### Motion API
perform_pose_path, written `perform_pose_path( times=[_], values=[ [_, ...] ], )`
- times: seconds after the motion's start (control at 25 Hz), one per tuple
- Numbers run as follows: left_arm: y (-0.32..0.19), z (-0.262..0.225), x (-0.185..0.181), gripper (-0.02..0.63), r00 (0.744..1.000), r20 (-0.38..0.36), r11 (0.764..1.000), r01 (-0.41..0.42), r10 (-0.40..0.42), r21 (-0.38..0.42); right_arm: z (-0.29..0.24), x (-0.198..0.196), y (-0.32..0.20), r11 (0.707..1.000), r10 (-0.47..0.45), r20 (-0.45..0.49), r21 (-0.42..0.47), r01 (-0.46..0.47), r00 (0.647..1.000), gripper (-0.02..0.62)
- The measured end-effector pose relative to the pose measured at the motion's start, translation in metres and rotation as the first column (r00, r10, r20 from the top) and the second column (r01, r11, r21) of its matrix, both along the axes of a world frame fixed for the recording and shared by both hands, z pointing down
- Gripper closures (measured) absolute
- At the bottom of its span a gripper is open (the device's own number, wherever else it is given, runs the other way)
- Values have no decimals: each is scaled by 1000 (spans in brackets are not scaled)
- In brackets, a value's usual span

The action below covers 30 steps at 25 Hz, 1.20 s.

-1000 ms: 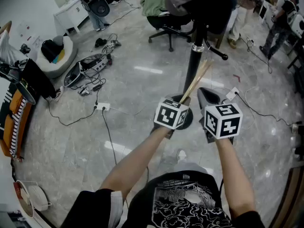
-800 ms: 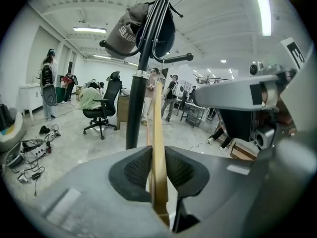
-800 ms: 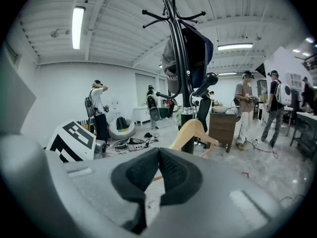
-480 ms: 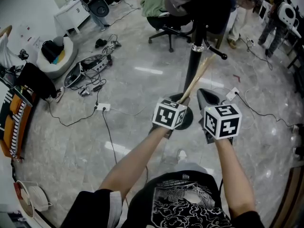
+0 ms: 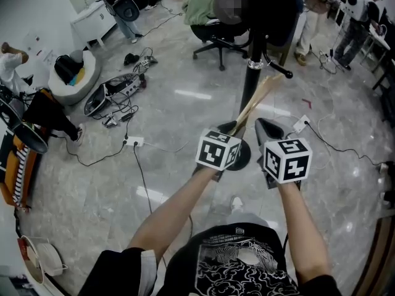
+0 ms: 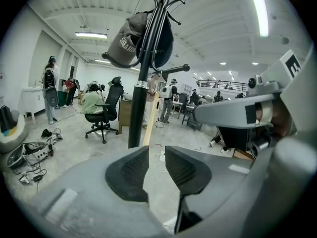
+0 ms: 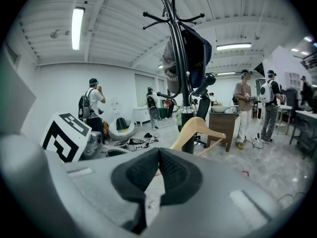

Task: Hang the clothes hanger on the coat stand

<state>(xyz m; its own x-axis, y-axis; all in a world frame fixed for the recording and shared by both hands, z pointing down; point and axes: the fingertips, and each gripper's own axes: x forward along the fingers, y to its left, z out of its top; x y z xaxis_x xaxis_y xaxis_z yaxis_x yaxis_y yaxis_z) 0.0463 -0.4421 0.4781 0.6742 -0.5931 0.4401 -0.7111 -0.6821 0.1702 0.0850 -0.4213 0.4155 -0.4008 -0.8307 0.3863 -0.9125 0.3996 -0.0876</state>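
Left gripper: your left gripper (image 6: pixel 156 153) has its jaws drawn in to a narrow slot. The pale wooden clothes hanger (image 5: pixel 255 102) rises edge-on from the pad tips. The head view shows it sticking out of this gripper, so you are holding it.
Right gripper: your right gripper (image 7: pixel 158 155) has its pads pressed together with nothing in them. It sits just right of the left one, at about the same height.
Hanger: it is in the air, tilted up and away to the far right. Its far end is close beside the stand's pole, just under a short side peg (image 5: pixel 281 70); you can't tell from here whether it touches either. The right gripper view shows its curved shoulder and straight bottom bar beyond the closed pads.
Coat stand: the tall black metal coat stand (image 6: pixel 139 103) is upright on the grey marble floor (image 5: pixel 185 106), straight ahead of both grippers. Its round base is partly behind your left marker cube (image 5: pixel 217 151).
On the stand: a grey cap (image 6: pixel 126 46) and a dark garment (image 7: pixel 195 48) hang below the top hooks.
Around: a black office chair (image 5: pixel 219 36) stands far behind the stand, and a white power strip (image 5: pixel 133 139) lies on the floor to the left.
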Motion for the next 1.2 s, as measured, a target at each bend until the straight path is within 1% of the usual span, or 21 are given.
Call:
perform_pose_path(
  times=[0.24,0.44,0.56,0.68,0.84,1.2],
  values=[
    [9,-19,0,523,1000,-17,999,6,-5,33,1,-1,10,1000,-4,6,4,4,1000,595],
    [23,-34,1,523,1000,-30,998,-4,6,55,1,-4,21,1000,-1,9,11,1,1000,595],
    [33,-45,-1,523,998,-55,998,-7,10,58,-2,-4,28,1000,11,3,28,-11,1000,595],
    [39,-56,-1,523,997,-72,997,3,2,81,-5,-1,35,999,19,1,45,-19,1000,595],
    [50,-67,-5,523,997,-83,995,13,-5,99,-11,-3,45,998,28,8,60,-29,1000,595],
    [73,-90,-14,525,996,-92,991,27,-15,132,-32,-14,67,995,17,13,101,-18,1000,595]
  ],
)
